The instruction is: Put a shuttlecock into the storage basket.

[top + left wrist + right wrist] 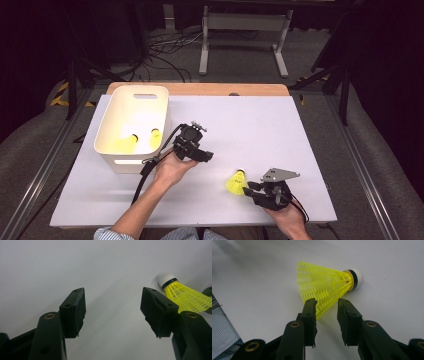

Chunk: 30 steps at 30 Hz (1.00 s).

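On the left part of the white table (260, 125) stands a white bin (131, 125), near the far edge. Inside it lie 2 yellow shuttlecocks (125, 145), one at the bottom left and one (155, 136) more to the right.

Just to the right of the bin, the person's left hand (172, 170) holds the left gripper (197, 142) above the table. In the left gripper view its jaws stand wide apart, with only the bare table surface between them, so this gripper is released and holds nothing. The same view shows a third shuttlecock (183, 293) behind the right jaw, lying on the table.

Further to the right, near the front edge of the table, this shuttlecock (236, 182) lies on its side, with the white cork pointing away from the person. The right gripper (250, 189), held by the right hand (285, 212), is just beside it. In the right gripper view the jaws are partly apart and their tips are at the open rim of the yellow skirt (322, 287). The left jaw tip seems to touch the skirt, but the jaws are not clenched on it.

At the bottom left of the right gripper view a striped sleeve (222, 332) is visible.
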### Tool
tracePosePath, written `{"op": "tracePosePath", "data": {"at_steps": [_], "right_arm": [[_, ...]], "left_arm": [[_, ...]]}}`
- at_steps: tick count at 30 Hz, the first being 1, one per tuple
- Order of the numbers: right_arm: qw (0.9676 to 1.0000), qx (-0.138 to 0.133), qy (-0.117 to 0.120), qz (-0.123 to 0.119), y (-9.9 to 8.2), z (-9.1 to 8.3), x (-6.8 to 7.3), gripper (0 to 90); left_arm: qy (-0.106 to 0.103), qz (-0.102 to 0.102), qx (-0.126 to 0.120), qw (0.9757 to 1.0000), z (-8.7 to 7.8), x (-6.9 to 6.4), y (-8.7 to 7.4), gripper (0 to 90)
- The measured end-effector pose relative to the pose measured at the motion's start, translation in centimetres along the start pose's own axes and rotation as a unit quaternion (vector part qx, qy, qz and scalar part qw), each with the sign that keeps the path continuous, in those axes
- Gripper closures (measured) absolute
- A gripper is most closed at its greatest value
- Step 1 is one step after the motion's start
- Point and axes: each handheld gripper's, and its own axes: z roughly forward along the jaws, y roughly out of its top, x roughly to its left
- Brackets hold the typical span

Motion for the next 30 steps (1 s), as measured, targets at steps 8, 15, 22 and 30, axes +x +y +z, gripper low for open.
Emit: {"op": "tracePosePath", "data": {"at_steps": [8, 15, 22, 30], "right_arm": [[0.9999, 0.006, -0.012, 0.007, 0.3, 0.5, -0.1, 73.6], [0.9995, 0.013, -0.021, 0.018, 0.5, 0.8, -0.5, 76.7], [0.9991, 0.021, -0.027, 0.024, 0.6, 1.0, -0.8, 82.3], [0.9989, 0.024, -0.027, 0.028, 0.7, 1.2, -1.0, 88.8]], "left_arm": [[0.000, 0.000, 0.002, 1.0000, 0.3, 0.1, -0.3, 37.6], [0.000, 0.000, 0.003, 1.0000, 0.4, 0.1, -0.4, 37.6], [0.003, 0.001, 0.002, 1.0000, 0.5, 0.0, -0.5, 37.6], [0.002, 0.005, 0.002, 1.0000, 0.6, -0.1, -0.7, 37.6]]}}
